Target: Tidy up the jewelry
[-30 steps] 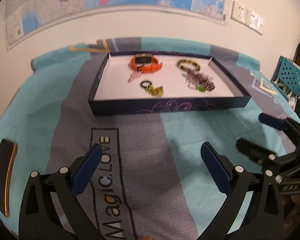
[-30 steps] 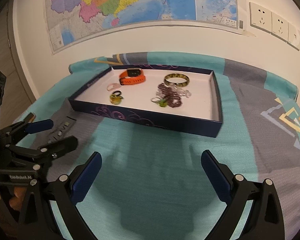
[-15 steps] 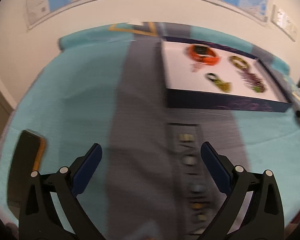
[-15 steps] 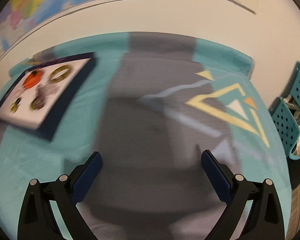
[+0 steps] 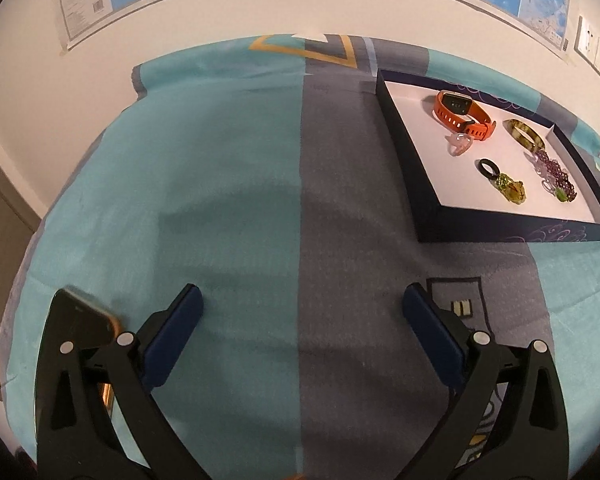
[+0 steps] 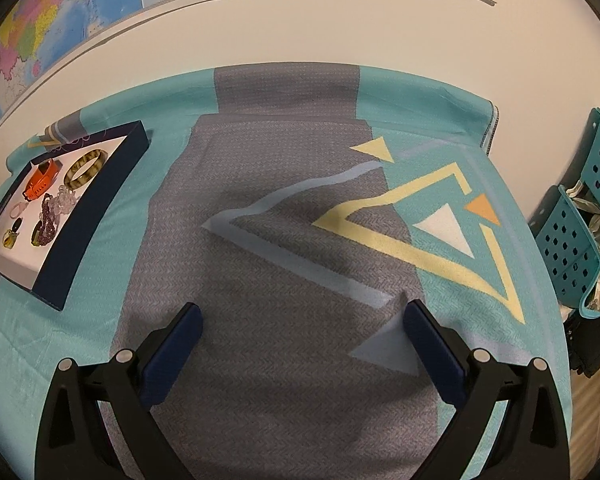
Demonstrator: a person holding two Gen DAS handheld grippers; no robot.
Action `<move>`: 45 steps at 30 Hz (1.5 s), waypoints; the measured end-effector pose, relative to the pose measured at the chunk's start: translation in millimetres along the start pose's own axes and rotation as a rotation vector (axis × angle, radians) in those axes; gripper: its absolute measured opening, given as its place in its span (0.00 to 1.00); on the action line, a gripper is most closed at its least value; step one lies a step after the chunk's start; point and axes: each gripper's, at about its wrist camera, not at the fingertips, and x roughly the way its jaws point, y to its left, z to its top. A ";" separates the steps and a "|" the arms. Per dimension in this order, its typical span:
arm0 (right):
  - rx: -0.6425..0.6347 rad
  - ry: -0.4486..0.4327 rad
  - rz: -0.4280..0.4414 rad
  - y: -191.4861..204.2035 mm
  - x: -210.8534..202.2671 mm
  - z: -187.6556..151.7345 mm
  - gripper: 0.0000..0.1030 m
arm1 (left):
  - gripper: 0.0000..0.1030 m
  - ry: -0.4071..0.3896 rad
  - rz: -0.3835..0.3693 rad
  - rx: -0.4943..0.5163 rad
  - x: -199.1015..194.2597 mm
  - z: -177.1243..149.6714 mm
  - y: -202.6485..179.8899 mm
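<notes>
In the left wrist view, the left gripper [image 5: 298,312] has swung leftward since a second ago; then the box [image 5: 496,232] sat at upper centre and the other gripper showed at the right edge, whereas now the box lies in the upper right of the frame and the other gripper is out of sight; its jaws stand spread wide, holding nothing, over bare blue and grey cloth [image 5: 228,184]; a dark phone [image 5: 78,322] lies at lower left, partly behind the gripper's frame. Inside the box, on its white floor: an orange watch [image 5: 462,114] at the top, a clear pink ring [image 5: 459,145] just below it, a black ring [image 5: 489,168], a yellow-green ring [image 5: 512,190], a mottled bangle [image 5: 525,137] and a dark red bead bracelet [image 5: 556,174] toward the right wall.

In the right wrist view, the right gripper [image 6: 300,312] has turned rightward; a second ago the box filled the upper middle, now the box [image 6: 96,216] sits at far left and a teal basket [image 6: 572,240] shows at the right edge; its jaws are likewise spread and empty, above the triangle pattern on the cloth.

All the jewelry appears to rest in the box, with none seen on the cloth; both tools turning away empty suggests the sorting is finished or nearly so.
</notes>
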 end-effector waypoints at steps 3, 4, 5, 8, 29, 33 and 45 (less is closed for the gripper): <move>0.000 0.000 0.000 0.5 -0.1 0.2 0.95 | 0.96 0.000 -0.001 0.001 1.2 1.1 -0.2; 0.000 0.000 0.000 0.1 -0.1 0.1 0.95 | 0.96 -0.001 -0.001 0.001 1.5 1.2 -0.8; 0.000 0.000 0.000 0.0 -0.1 0.1 0.95 | 0.96 -0.001 0.000 0.001 1.4 1.3 -1.3; 0.001 0.001 0.000 0.0 -0.1 0.2 0.95 | 0.96 -0.001 -0.001 0.001 1.0 0.4 -1.4; -0.013 0.002 0.013 -1.0 -2.0 -0.9 0.95 | 0.96 -0.002 0.000 0.000 0.7 0.1 -2.4; -0.013 0.002 0.014 -1.1 -2.4 -1.0 0.95 | 0.96 -0.002 0.000 0.000 1.0 -0.2 -1.9; -0.011 0.003 0.014 -1.0 -2.6 -0.8 0.95 | 0.96 -0.002 0.001 0.000 0.7 0.0 -2.2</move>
